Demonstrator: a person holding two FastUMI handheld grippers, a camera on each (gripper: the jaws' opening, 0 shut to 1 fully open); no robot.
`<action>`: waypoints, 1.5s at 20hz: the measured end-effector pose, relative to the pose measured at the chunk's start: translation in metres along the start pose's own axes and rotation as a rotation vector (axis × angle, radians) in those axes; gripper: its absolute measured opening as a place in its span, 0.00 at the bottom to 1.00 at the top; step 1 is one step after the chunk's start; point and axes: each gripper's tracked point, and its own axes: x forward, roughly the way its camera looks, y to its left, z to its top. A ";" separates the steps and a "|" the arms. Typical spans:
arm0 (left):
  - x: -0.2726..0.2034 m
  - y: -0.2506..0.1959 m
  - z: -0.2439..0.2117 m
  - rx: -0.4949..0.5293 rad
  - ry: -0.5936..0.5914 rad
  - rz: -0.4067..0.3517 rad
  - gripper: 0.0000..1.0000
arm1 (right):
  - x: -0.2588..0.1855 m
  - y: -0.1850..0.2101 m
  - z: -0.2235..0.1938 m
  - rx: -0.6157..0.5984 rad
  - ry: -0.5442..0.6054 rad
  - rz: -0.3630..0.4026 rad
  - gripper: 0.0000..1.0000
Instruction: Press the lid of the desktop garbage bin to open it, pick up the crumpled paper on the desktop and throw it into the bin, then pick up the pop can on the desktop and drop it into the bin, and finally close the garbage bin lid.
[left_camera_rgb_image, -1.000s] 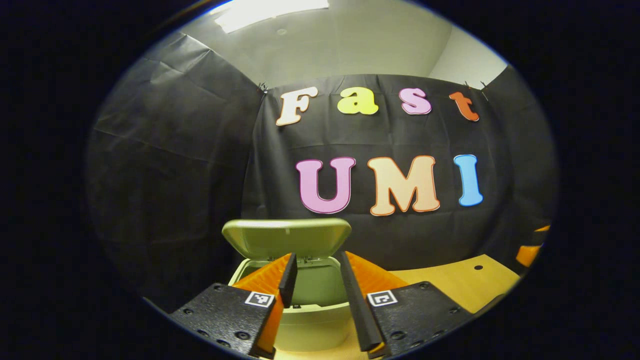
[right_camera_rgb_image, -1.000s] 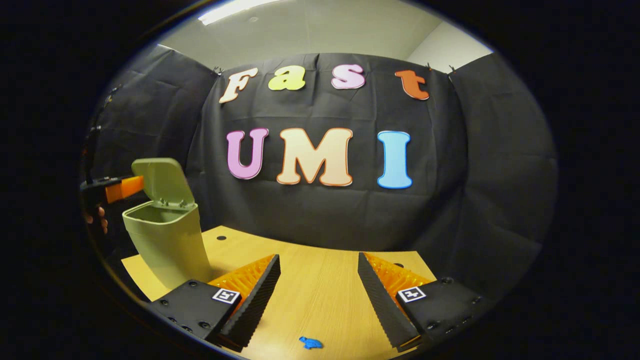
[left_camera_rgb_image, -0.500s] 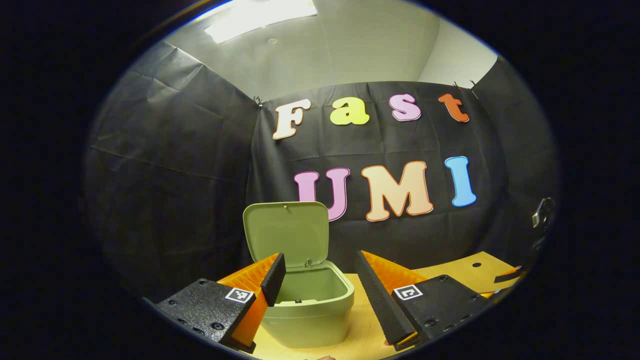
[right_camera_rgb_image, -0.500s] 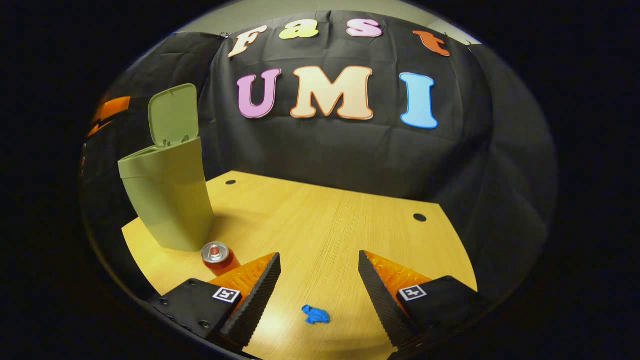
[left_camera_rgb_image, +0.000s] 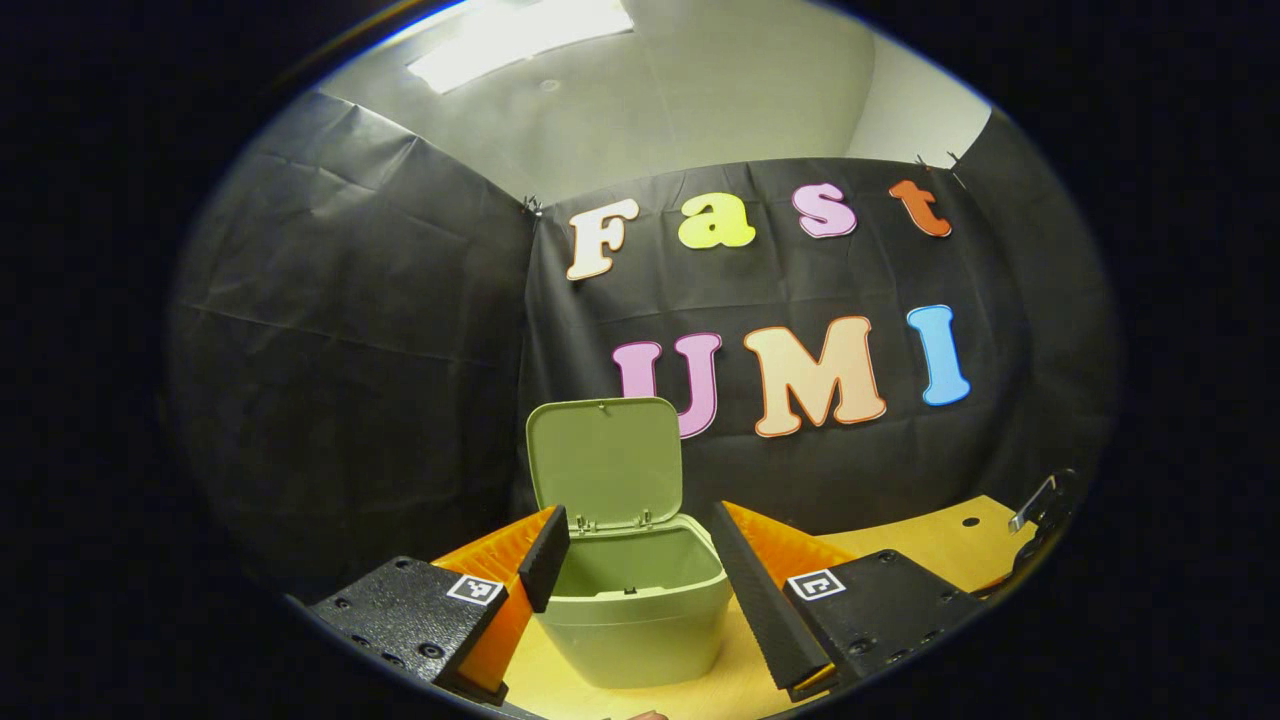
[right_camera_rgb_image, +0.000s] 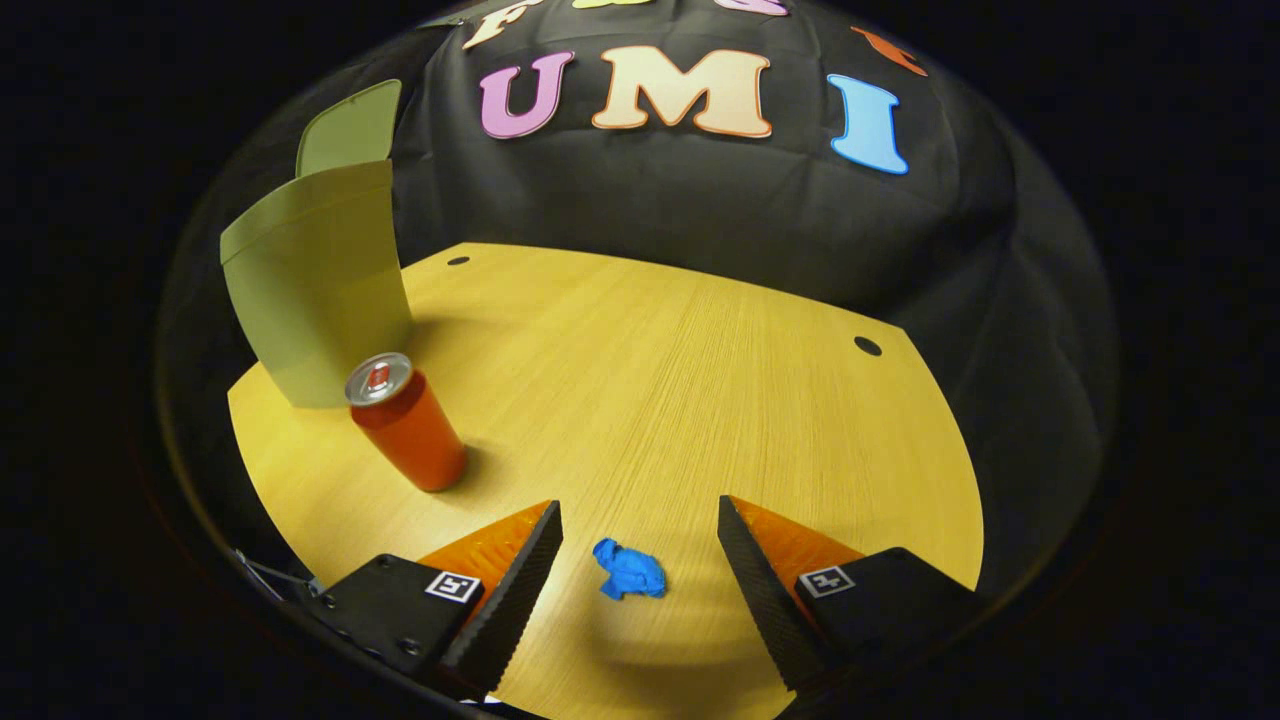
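The green bin (left_camera_rgb_image: 636, 610) stands on the wooden table, its lid (left_camera_rgb_image: 605, 460) swung up. My left gripper (left_camera_rgb_image: 640, 590) hangs open just in front of the bin's mouth, holding nothing. In the right gripper view the bin (right_camera_rgb_image: 310, 290) is at the far left, with a red pop can (right_camera_rgb_image: 408, 425) upright in front of it. A small blue crumpled paper (right_camera_rgb_image: 628, 572) lies on the table between the fingers of my right gripper (right_camera_rgb_image: 635, 590), which is open above it and tilted down.
The wooden table (right_camera_rgb_image: 680, 380) stretches out ahead, with small round holes near its back corners (right_camera_rgb_image: 867, 346). Black cloth walls close the booth behind and on both sides. The other gripper's edge (left_camera_rgb_image: 1040, 500) shows far right in the left gripper view.
The bin's lid has swung fully up and my left gripper has backed off from it. My right gripper has tilted down and come closer to the blue paper; the can has come into sight.
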 end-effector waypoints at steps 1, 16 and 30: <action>-0.002 0.003 -0.001 0.005 0.000 0.006 0.87 | 0.004 -0.002 -0.008 -0.003 0.022 -0.004 0.99; -0.004 0.015 -0.025 0.008 0.056 0.035 0.88 | 0.027 0.015 -0.054 -0.031 0.213 0.063 0.23; 0.001 0.007 -0.046 -0.001 0.098 -0.005 0.88 | -0.023 0.029 0.099 0.010 -0.176 0.094 0.17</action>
